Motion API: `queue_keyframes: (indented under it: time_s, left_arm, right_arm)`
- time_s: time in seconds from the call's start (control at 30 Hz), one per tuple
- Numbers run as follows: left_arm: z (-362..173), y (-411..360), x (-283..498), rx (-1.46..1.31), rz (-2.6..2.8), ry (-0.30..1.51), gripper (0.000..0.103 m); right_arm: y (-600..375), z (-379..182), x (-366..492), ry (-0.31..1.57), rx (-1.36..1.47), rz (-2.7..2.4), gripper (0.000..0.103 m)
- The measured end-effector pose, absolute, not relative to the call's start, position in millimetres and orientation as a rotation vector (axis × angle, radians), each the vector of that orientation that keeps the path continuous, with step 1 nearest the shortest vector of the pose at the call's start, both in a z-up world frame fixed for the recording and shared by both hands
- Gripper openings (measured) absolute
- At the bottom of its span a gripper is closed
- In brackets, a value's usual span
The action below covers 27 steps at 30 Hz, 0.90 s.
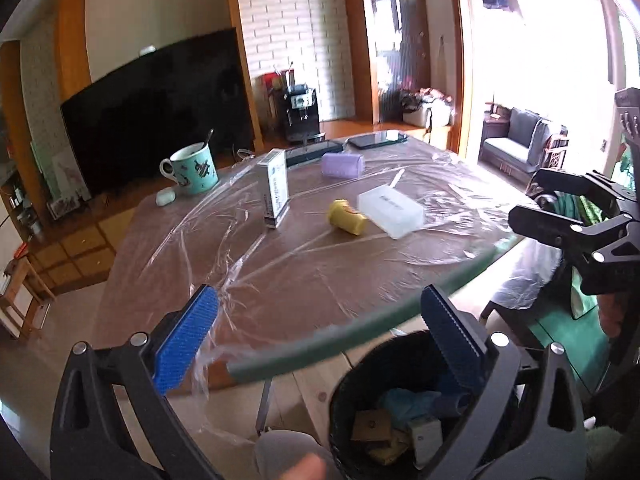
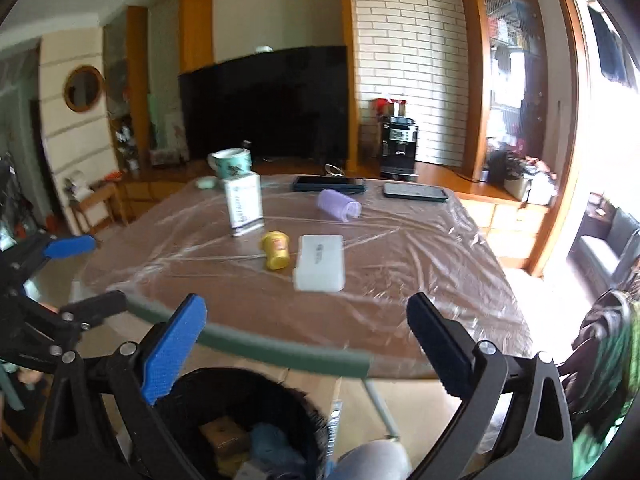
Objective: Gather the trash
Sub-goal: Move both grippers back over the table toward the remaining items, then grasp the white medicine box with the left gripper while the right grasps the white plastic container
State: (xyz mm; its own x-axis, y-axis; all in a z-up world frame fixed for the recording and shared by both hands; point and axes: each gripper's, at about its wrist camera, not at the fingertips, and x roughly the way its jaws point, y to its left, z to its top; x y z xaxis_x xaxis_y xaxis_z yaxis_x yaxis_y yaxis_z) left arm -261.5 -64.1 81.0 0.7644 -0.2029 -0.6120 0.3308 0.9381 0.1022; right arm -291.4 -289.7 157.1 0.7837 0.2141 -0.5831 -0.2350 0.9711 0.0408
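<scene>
A black trash bin (image 1: 384, 408) with cardboard and wrappers inside stands below the table's near edge; it also shows in the right wrist view (image 2: 240, 420). My left gripper (image 1: 320, 340) is open and empty above the bin. My right gripper (image 2: 308, 344) is open and empty, also above the bin. On the plastic-covered table (image 1: 304, 272) lie a yellow cup (image 1: 347, 216) on its side, a white box (image 1: 391, 210), an upright carton (image 1: 276, 188) and a purple roll (image 1: 343, 165). The same items show in the right wrist view: cup (image 2: 275, 255), box (image 2: 320, 262), carton (image 2: 243, 204), roll (image 2: 338, 205).
A teal mug (image 1: 193, 169) with a spoon, a small white case (image 1: 165, 197) and two dark phones or tablets (image 1: 376, 139) sit at the table's far side. A TV (image 1: 160, 112), a coffee machine (image 1: 301, 114) and a sofa (image 1: 520, 140) stand beyond. My right gripper shows at the right edge of the left wrist view (image 1: 568, 216).
</scene>
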Motion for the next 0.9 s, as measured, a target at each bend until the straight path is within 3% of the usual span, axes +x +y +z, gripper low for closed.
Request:
queue_keyframes:
  time_s: [0.2,0.57,0.73,0.9]
  left_arm:
    - [76.6,-66.0,-207.7,0.223,-0.261,0.672,0.101]
    - [53.2,-64.3,-96.5,0.221,-0.242,0.783,0.101]
    - [42.1,-67.3,-67.4,0.224,-0.253,0.826,0.089]
    - [31.6,-69.1,-49.0,0.19,-0.274,0.875,0.069]
  right_arm:
    - [-280.4,130.0,-219.1,0.81,0.003,0.235,0.099]
    - [-265.0,87.5,-145.6,0.996,-0.043,0.209,0.078]
    - [-262.3,77.5,-128.7,1.03,-0.025,0.222,0.075]
    - [-260.8,71.7,-119.7,1.051,-0.007,0.222,0.072]
